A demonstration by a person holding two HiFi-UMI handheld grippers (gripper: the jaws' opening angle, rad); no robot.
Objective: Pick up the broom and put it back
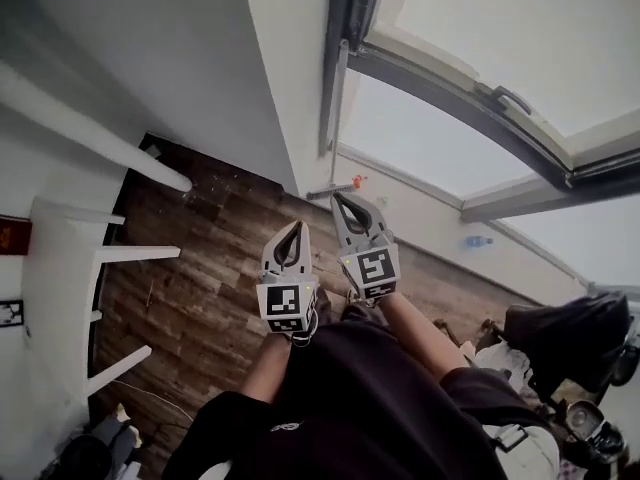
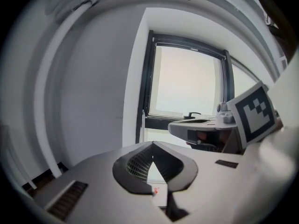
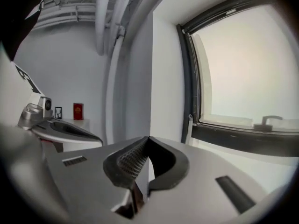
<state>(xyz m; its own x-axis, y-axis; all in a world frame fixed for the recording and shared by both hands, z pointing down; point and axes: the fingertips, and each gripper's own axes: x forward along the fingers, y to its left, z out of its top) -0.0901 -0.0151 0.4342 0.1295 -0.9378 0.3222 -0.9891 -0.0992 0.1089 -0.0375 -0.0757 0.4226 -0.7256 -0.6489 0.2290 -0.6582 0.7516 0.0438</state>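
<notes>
The left gripper [image 1: 294,225] and right gripper [image 1: 339,197] hang just short of the window frame [image 1: 345,28], each with its fingers pressed together on nothing. A slim grey pole [image 1: 333,98], probably the broom's handle though no head is clear, stands right against that frame. To grasp it well, spread one pair of fingers first, come in square to the pole, then close around its middle

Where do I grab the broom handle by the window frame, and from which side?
Likely the upper shaft of the broom handle, coming level from the room side: it stands upright beside the window frame, which blocks the back. Open the shut right tongs first.
</notes>
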